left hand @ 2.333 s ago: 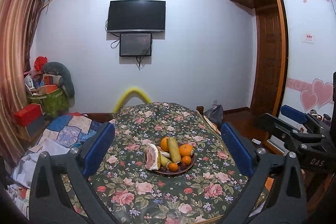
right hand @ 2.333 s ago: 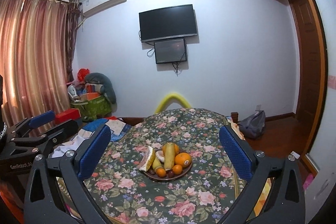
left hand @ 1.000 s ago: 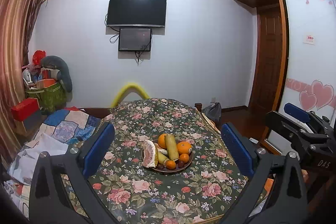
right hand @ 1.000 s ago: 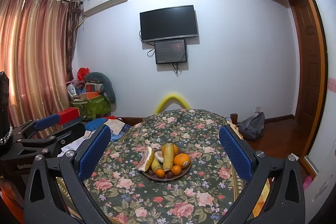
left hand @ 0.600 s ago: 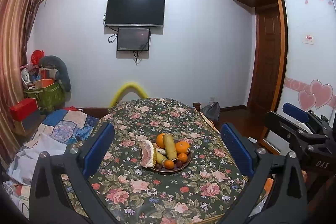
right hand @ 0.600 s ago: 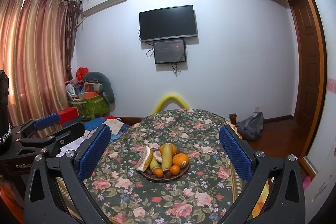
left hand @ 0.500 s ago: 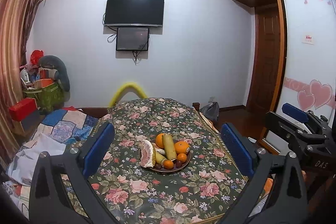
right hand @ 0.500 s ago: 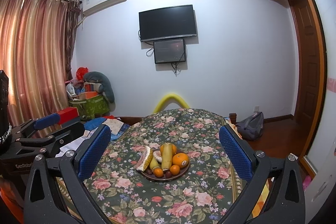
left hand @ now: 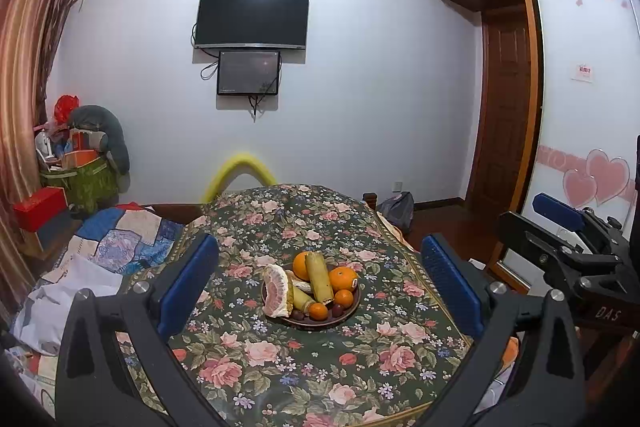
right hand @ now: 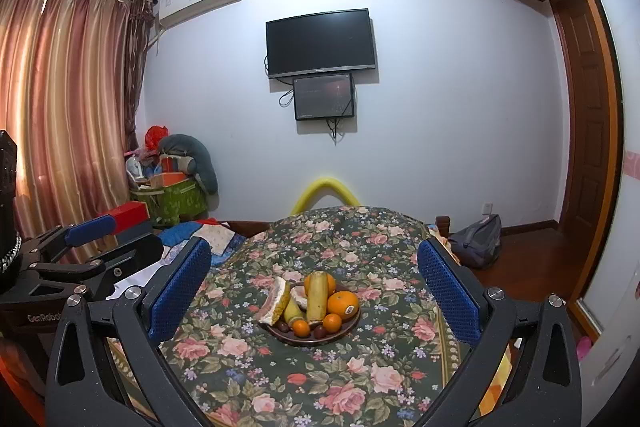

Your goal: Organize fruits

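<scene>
While the left gripper (left hand: 318,281) and right gripper (right hand: 314,281) hover with fingers apart, we judge the plate's (left hand: 348,313) table-centre fruit rounded and slippery, the pomelo wedge (left hand: 275,289) soft, best gripped across middles.

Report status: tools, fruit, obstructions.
Left tool and right tool open, empty, short of table. Fruit piled on plate, untouched. Nothing in the way.

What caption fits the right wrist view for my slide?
Open right tool poised above a plate of oranges, pomelo and sugarcane on a floral tablecloth.
</scene>
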A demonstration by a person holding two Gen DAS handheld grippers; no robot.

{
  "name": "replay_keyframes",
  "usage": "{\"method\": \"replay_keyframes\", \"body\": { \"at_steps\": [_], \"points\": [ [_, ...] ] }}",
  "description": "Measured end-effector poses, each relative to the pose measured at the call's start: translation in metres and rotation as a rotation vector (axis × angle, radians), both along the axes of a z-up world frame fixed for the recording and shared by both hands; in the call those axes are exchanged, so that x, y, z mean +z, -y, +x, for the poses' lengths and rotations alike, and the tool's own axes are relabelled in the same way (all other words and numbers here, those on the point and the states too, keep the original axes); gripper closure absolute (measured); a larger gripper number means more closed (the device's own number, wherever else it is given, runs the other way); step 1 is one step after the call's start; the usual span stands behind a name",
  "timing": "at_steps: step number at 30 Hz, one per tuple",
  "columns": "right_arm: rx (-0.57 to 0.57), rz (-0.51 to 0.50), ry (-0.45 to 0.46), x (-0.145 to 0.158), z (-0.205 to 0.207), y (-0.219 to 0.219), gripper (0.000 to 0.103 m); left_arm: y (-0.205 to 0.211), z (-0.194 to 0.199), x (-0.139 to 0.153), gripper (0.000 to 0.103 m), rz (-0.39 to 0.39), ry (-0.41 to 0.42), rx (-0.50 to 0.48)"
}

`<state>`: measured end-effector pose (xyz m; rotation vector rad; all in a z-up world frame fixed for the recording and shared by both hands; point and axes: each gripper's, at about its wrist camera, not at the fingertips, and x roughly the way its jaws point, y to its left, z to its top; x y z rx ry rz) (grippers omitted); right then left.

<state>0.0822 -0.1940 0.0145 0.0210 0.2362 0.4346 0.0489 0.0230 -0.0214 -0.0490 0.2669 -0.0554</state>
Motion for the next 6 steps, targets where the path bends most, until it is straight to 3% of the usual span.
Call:
{"method": "replay_keyframes", "body": {
  "at_steps": [6],
  "points": [
    [-0.002,-0.003,-0.001,-0.0007,0.0007,-0.0001,0.0,0.0,-0.0005,-0.0005,0.0,-0.005,0.001,0.0]
  ]
}}
